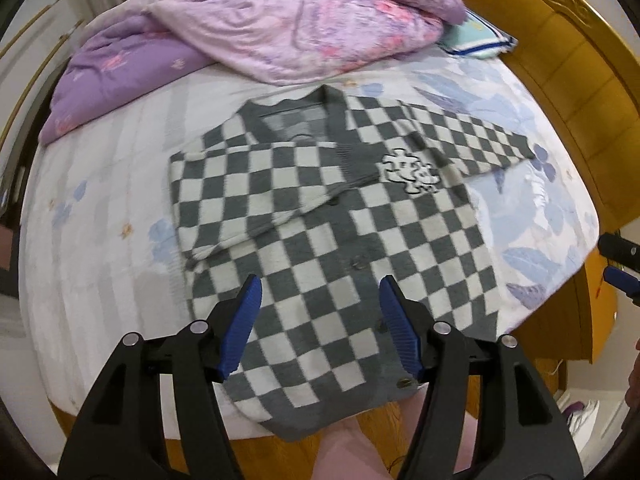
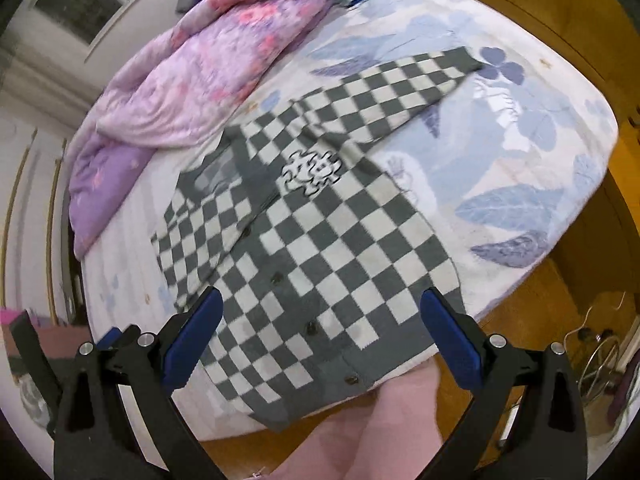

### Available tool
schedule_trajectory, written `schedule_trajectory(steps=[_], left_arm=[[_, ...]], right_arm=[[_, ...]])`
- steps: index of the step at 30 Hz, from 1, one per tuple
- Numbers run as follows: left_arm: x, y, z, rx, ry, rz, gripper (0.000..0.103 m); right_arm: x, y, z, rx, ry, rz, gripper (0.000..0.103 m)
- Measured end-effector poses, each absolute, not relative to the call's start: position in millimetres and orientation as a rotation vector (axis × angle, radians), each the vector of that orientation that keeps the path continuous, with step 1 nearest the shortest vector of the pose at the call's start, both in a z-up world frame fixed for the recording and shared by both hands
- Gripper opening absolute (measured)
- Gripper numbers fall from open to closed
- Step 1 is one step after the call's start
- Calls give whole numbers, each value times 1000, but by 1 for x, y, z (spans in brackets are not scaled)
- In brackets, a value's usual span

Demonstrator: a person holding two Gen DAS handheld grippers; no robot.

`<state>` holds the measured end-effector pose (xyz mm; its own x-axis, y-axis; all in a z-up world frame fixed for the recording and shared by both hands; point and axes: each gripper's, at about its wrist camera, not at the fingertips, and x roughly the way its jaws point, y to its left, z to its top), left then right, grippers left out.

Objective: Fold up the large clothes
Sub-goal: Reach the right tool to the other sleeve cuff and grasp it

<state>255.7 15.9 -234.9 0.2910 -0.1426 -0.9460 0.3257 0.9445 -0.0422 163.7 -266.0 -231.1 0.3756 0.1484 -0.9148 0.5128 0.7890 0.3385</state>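
— What is seen closest to the lenses?

— Blue ribbed pads on black fingers: the left gripper (image 1: pixel 320 312) is held spread wide with nothing between its pads, and the right gripper (image 2: pixel 322 328) is likewise released and holds nothing.

— Where is the garment placed relative to them?

— The grey-and-white checkered knit cardigan (image 1: pixel 340 240) is laid flat, front up, on the pale bedsheet printed with blue leaves (image 1: pixel 532 216). Its hem hangs over the near edge of the bed, directly beneath and between both pairs of fingers; whether any pad touches the knit cannot be told. One sleeve is folded across the chest, the other is stretched out to the side. A white cartoon patch (image 1: pixel 412 174) is seen on the chest.

— And the pose?

— Both grippers are pointed forward and downward over the hem from the foot of the bed. A crumpled pink-and-purple floral quilt (image 1: pixel 280 28) is heaped beyond the collar.
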Motion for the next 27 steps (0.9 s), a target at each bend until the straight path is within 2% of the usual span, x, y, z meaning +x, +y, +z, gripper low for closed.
schedule_trajectory(steps=[1,4,12,19,20,21,22,27], left_arm=[[257,8,-235,181,1237,-325,63],[265,-24,-234,216,1223,-369,72],[294,-109,-250,206,1254,-413,72],[337,-199,-290,217,1301,-358,72],[342,-207,-295,203,1309,-357,74],[348,-215,-302,174,1316,-360,84],[356,-226,-311,128,1316,-355,87],[386,-263,-345,57,1264,-289,87]], right_arm=[[161,-276,-231,678,1167,-269,95],[158,-306,-233,726,1137,-306,95],[165,-420,-263,886,1038,-369,95],[203,-540,-302,893,1007,-373,95],[213,-559,-312,885,1003,-376,95],[222,-574,-319,869,996,-386,95],[229,-585,-325,856,984,-388,95],[287,-651,-390,883,971,-357,95]])
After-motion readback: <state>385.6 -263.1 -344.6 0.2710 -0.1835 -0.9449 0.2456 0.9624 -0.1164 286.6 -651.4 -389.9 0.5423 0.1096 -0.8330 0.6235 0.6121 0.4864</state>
